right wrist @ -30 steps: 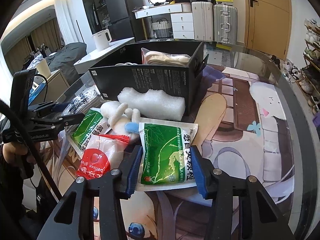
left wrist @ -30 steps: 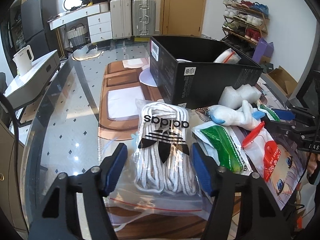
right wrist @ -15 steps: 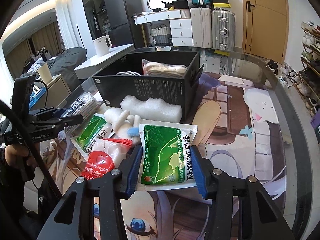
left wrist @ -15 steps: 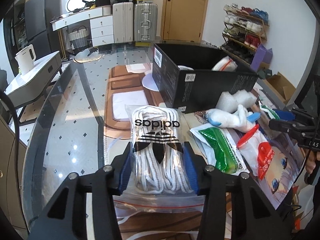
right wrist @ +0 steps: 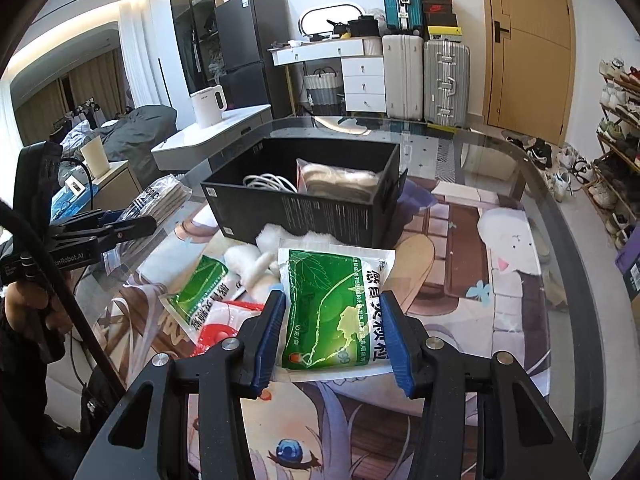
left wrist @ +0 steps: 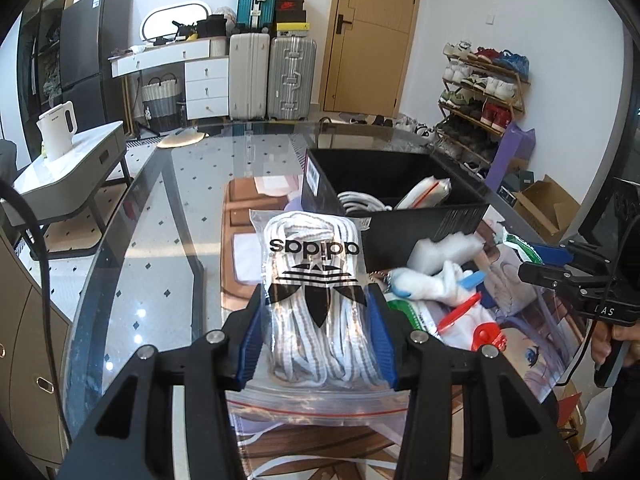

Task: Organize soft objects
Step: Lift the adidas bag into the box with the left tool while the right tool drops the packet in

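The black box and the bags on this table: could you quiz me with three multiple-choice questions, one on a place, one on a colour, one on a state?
1. Where does the coiled white cord lie?
A. inside the black box
B. on the floor
C. on the shoe rack

2. What colour is the packet between the right gripper fingers?
A. purple
B. green
C. black

3. What is the left gripper doing?
A. hanging open over bare glass
B. clamped on the bag of white laces
C. holding a kettle

Answers: 1 A, the cord shows above the box wall. 2 B, green print. 3 B, both pads press the bag.
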`<state>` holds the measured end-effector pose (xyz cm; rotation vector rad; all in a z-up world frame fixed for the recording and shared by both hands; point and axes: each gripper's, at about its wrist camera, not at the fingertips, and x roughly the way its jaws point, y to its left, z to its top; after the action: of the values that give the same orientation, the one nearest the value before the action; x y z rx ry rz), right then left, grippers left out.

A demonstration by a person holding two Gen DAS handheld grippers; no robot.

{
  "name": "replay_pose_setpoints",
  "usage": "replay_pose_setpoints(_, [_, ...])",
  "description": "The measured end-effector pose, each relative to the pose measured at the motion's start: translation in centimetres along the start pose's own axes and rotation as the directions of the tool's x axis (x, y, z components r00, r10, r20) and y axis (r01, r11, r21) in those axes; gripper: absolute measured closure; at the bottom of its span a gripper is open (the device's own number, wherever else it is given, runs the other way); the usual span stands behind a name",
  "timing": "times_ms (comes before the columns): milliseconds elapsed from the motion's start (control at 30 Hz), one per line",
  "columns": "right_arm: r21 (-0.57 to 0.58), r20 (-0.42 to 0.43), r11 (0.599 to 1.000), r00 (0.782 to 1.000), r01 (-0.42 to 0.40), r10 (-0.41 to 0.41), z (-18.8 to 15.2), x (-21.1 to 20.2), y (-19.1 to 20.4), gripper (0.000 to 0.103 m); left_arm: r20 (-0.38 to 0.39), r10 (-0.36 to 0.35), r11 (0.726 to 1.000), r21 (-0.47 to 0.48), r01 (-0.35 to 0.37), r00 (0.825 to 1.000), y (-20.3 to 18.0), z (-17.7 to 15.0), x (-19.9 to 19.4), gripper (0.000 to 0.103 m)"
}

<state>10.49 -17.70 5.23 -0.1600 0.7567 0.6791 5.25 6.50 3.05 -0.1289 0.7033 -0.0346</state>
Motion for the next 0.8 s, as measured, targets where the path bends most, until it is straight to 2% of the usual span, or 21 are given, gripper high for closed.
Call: replay_pose_setpoints(800, [-0.045,0.072,0.999,0.997,-0.007,0.01,4.2,-0.9,1.1,0.055,0.08,-0.029,0.999,0.035,0.027,0.996,-2.5,4.3,0.3,0.057])
